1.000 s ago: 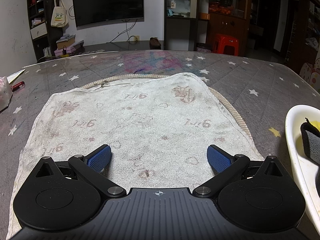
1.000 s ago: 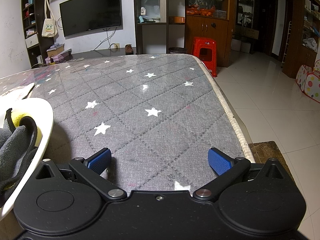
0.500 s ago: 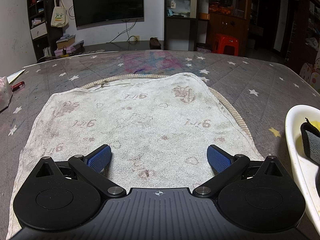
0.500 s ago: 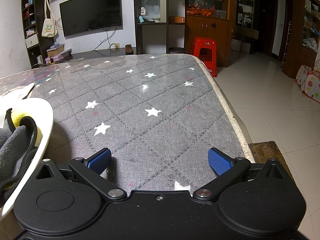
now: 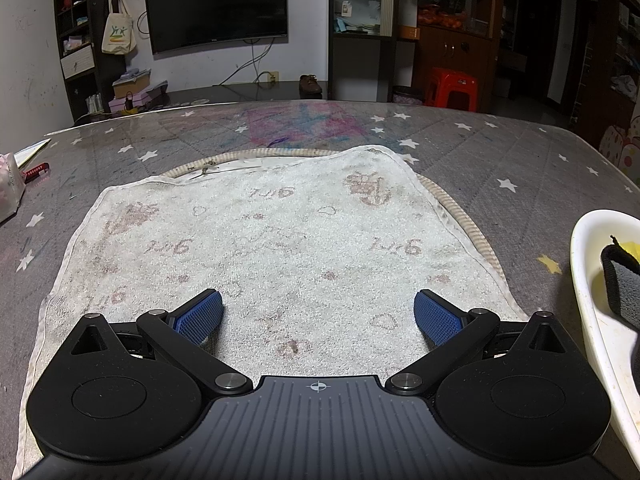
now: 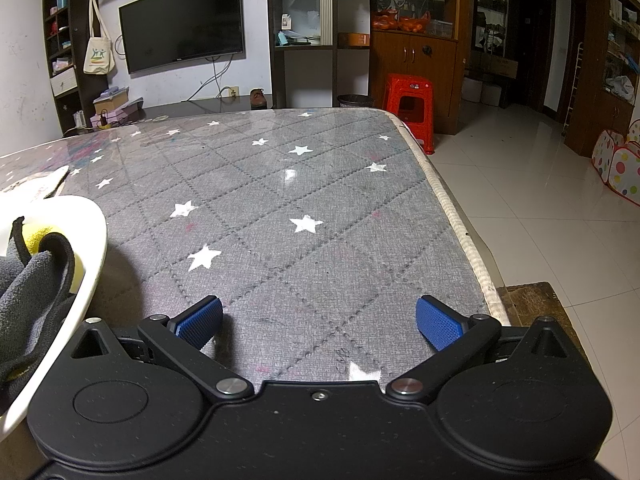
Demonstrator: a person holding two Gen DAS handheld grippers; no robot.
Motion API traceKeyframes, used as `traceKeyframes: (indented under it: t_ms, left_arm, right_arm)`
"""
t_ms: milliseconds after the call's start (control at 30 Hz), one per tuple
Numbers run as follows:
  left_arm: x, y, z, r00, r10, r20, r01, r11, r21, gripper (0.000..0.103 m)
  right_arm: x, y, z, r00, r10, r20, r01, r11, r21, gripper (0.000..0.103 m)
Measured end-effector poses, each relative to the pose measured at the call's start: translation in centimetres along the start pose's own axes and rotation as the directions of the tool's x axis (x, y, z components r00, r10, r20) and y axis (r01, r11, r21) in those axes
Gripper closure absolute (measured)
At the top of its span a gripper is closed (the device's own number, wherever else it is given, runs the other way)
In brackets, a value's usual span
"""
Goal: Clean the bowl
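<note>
A white bowl [image 5: 586,280] sits at the right edge of the left wrist view; it also shows at the left edge of the right wrist view [image 6: 96,240]. Inside it lies a grey cloth with black trim [image 6: 28,292] over something yellow [image 6: 38,236]; the cloth also shows in the left wrist view [image 5: 622,284]. My left gripper [image 5: 318,314] is open and empty, low over a stained white towel [image 5: 280,240], with the bowl to its right. My right gripper [image 6: 320,320] is open and empty over the grey star-patterned table cover [image 6: 320,200], with the bowl to its left.
A round woven mat [image 5: 460,216] lies under the towel. A white packet [image 5: 10,188] and a red pen [image 5: 36,170] lie at the table's far left. The table's right edge [image 6: 452,216] drops to a tiled floor; a red stool [image 6: 410,104] stands beyond.
</note>
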State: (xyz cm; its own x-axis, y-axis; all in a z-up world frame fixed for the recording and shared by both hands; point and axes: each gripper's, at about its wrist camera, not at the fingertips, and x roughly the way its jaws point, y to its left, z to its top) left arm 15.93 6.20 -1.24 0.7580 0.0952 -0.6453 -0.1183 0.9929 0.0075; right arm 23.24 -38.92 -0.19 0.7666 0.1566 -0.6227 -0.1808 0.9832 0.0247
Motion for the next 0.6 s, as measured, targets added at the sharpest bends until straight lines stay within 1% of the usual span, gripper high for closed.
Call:
traceKeyframes:
  t_ms: [600]
  left_arm:
    - [-0.03,0.03,0.02,1.0,0.0,0.0,0.0,1.0,0.0,0.0]
  right_arm:
    - [-0.01,-0.05,-0.01,1.0,0.0,0.0,0.0,1.0,0.0,0.0]
